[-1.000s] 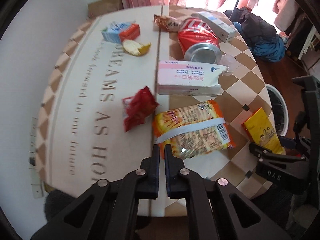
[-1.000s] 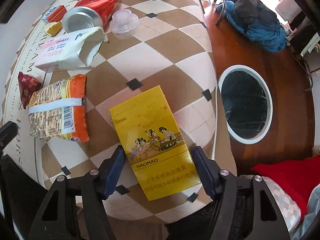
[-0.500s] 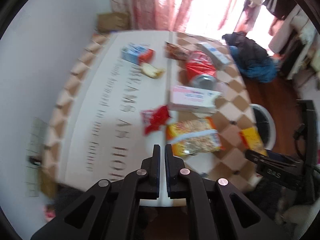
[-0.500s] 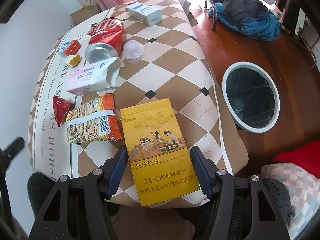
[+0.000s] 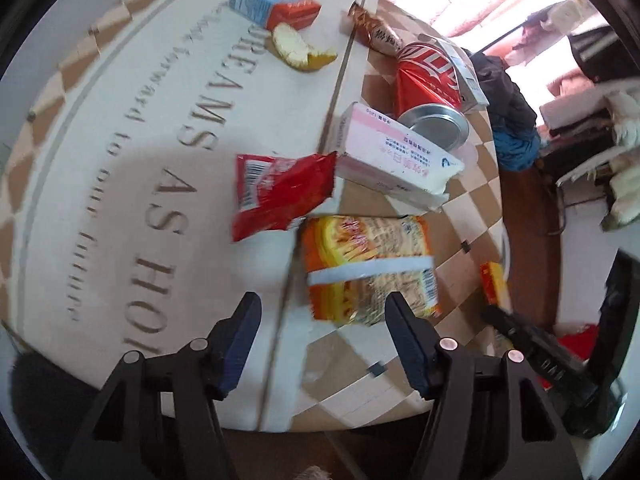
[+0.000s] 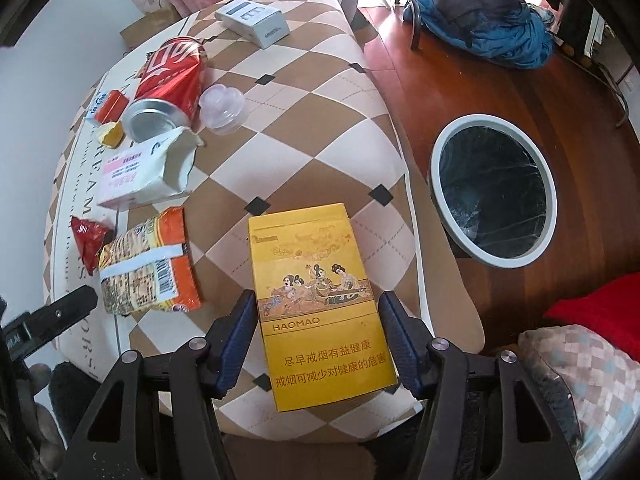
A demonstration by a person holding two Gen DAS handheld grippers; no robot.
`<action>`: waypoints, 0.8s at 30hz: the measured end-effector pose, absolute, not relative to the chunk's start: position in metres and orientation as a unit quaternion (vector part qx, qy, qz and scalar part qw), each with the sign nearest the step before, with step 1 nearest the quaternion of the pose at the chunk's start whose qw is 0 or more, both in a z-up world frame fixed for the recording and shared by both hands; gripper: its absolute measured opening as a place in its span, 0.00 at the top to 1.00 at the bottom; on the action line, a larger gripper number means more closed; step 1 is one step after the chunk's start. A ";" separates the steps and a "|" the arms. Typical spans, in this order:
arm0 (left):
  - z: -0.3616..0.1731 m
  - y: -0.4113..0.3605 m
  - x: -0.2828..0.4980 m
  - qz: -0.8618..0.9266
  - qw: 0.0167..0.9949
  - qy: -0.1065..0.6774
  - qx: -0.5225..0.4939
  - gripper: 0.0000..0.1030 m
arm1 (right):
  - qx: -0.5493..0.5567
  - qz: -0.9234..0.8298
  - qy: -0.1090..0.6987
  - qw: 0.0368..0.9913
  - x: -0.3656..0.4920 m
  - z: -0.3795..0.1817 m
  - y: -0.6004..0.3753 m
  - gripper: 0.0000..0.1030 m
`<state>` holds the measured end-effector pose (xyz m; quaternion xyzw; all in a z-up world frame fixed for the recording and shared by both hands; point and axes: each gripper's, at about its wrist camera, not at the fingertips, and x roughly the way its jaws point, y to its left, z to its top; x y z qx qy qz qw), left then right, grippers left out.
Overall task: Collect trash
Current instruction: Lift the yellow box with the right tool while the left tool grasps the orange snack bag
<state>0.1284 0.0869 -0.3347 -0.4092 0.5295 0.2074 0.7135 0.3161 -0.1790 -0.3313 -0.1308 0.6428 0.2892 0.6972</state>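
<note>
My right gripper (image 6: 320,314) is shut on the yellow cigarette box (image 6: 316,300), holding it flat over the table's near edge. The white-rimmed bin (image 6: 482,119) with a black liner stands on the floor to its right. In the left wrist view my left gripper (image 5: 322,322) is open and low over the table, with the orange noodle packet (image 5: 368,268) just ahead of its right finger. A red wrapper (image 5: 280,192), a torn pink-and-white box (image 5: 392,156), a red can (image 5: 428,80) and a fruit peel (image 5: 300,48) lie farther on.
The checked tablecloth (image 6: 320,120) also carries a clear plastic cup (image 6: 222,106), a white box (image 6: 252,22), a blue-and-red carton (image 5: 272,4) and a brown wrapper (image 5: 372,32). A blue heap of clothes (image 6: 500,36) lies on the wooden floor beyond the bin.
My left gripper has gone from shut to open and dropped in close to the noodle packet. The right gripper kept its hold on the yellow box and drew back slightly.
</note>
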 end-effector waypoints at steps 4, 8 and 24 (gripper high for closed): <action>-0.345 0.086 0.148 0.217 0.698 0.535 -0.424 0.40 | -0.134 0.285 0.645 0.697 0.320 -0.337 -0.176 0.38; -0.353 0.074 0.172 0.245 0.694 0.568 -0.367 0.54 | -0.136 0.278 0.649 0.695 0.321 -0.345 -0.175 0.39; -0.285 0.032 0.141 0.311 0.754 0.551 -0.175 0.95 | -0.124 0.291 0.615 0.722 0.298 -0.322 -0.184 0.39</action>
